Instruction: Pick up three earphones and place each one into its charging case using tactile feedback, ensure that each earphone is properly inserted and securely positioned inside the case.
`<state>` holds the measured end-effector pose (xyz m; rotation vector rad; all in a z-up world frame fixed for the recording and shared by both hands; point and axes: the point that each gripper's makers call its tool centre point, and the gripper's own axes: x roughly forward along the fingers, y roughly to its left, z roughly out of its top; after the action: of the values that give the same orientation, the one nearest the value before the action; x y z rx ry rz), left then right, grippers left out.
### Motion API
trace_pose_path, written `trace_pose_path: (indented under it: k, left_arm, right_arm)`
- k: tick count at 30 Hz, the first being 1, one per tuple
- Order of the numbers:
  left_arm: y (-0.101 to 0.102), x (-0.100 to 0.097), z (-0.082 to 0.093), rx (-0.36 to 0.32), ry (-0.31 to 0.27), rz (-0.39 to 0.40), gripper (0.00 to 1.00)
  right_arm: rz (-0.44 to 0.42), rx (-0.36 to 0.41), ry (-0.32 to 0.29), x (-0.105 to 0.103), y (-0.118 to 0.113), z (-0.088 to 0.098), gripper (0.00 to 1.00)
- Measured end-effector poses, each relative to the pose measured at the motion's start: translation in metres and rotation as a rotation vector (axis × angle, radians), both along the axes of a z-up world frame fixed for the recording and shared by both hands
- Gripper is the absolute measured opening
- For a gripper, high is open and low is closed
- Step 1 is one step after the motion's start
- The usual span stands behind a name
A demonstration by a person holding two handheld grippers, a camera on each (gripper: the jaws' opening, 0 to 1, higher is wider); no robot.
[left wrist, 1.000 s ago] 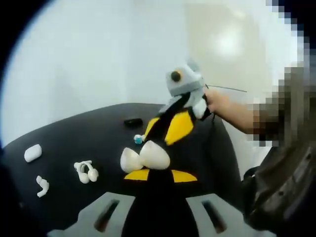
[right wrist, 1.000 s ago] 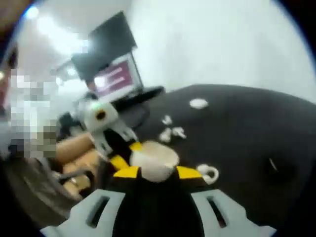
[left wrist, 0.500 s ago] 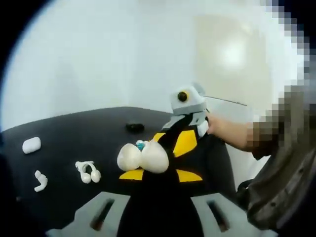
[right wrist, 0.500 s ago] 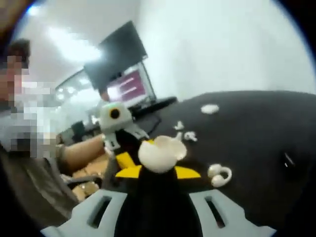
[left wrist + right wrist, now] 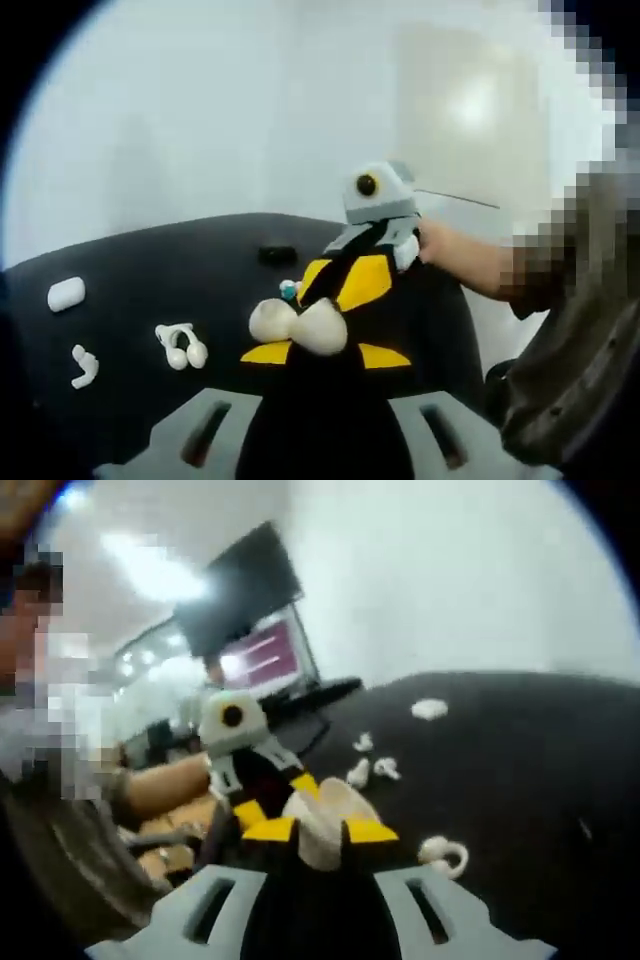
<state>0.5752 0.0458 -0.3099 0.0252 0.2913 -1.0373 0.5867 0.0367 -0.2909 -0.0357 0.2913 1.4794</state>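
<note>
Both hand-held grippers meet at the open white case [image 5: 300,325] — grips unclear.

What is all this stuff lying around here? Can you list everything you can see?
open charging case: one, white, clamped between both grippers above the table
earphones: one white ear-hook pair lying together on the table
single earphone: one, white, on the table near its edge
closed case: one, white, on the table further back
small dark object: one, black, at the table's far side; too small to identify
table: one, black top
screens: a dark one above a lit purple one, behind the table
left gripper: one, black and yellow, shut on the case
right gripper: one, black and yellow, shut on the case
</note>
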Motion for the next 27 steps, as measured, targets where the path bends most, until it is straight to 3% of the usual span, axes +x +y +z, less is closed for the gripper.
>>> trace_pose_path:
  k: [5,10,13,22,27]
  left_arm:
    - [0.004,0.008,0.002,-0.02,0.007,0.001,0.2]
    - [0.006,0.013,0.004,-0.05,0.021,-0.011,0.2]
    - [0.004,0.01,0.003,-0.05,0.027,-0.017,0.19]
    - [0.002,0.004,0.001,-0.041,0.038,-0.036,0.18]
    - [-0.001,-0.004,-0.002,-0.034,0.048,-0.038,0.18]
  right_arm:
    - [0.041,-0.056,-0.29,-0.011,-0.001,-0.002,0.15]
    - [0.103,-0.073,-0.464,-0.023,0.0,-0.002,0.11]
    - [0.112,-0.064,-0.518,-0.025,0.0,-0.003,0.1]
    - [0.122,0.002,-0.5,-0.031,0.001,-0.003,0.1]
    - [0.114,0.028,-0.399,-0.029,-0.001,-0.001,0.1]
